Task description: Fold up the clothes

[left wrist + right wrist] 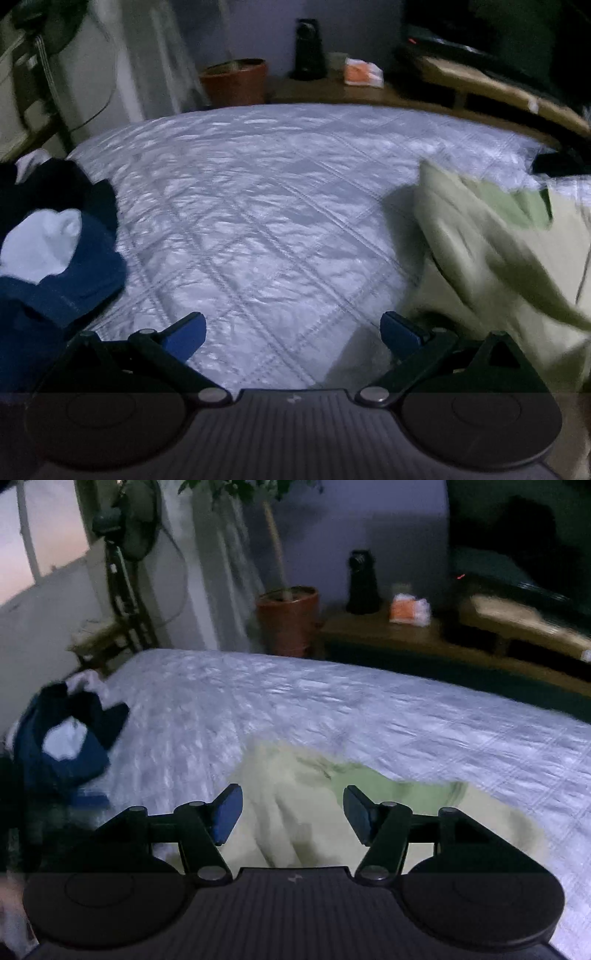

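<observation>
The right gripper (pixel 293 814) has its fingers spread, nothing pinched, over the pale green garment (pixel 303 812) lying loose on the bed (pixel 406 716). The left gripper (pixel 293 338) is spread too, over bare quilt, with that garment (pixel 491 258) at its right and a heap of blue and white clothes (pixel 55 251) at the near left. A careless pinch could catch the quilt too, or bunch the cloth. Blur hides the garment's edges and shape.
</observation>
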`<state>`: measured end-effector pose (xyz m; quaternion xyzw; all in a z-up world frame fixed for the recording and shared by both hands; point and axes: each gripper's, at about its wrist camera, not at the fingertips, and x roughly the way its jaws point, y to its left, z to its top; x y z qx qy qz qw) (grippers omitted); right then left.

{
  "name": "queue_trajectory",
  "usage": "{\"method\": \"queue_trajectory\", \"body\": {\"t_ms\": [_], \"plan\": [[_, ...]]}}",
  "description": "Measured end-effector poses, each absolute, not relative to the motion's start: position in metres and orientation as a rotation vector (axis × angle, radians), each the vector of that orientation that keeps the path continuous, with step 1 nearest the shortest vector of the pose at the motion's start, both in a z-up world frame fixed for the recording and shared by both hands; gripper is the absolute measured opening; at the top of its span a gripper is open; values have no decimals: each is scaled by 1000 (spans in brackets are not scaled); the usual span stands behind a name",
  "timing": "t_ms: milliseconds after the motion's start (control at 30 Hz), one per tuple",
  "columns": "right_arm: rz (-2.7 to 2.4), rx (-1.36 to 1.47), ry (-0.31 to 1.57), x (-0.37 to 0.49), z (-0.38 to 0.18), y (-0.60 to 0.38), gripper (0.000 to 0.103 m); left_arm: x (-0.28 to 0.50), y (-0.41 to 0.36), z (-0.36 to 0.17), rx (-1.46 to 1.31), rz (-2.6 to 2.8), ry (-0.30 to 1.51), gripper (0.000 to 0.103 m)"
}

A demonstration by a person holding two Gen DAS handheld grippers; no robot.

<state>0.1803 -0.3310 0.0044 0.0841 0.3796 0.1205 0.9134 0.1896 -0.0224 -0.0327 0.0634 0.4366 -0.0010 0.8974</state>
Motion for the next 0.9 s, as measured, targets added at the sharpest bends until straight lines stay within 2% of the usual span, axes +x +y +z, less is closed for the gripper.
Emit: {"method": "queue_trajectory", "body": {"t_ms": [200, 367, 433, 467, 667, 800, 900], "plan": [[306, 376, 881, 230, -33, -334, 66, 181, -40, -39, 289, -9, 844, 101], [350, 396, 942, 243, -57, -328, 65, 183, -45, -40, 304, -34, 798, 101], [358, 398, 953, 246, -61, -328, 50, 183, -45, -42, 318, -45, 772, 101], [361, 403, 957, 248, -62, -328, 31, 182, -45, -42, 327, -56, 757, 101], [364, 429, 970, 253, -70, -330, 30, 172, -46, -45, 359, -194, 686, 94], [365, 439, 972, 252, -74, -331, 30, 162, -50, -47, 454, -292, 612, 79], [365, 459, 969, 252, -75, -335, 30, 154, -52, -42, 523, -347, 593, 78]]}}
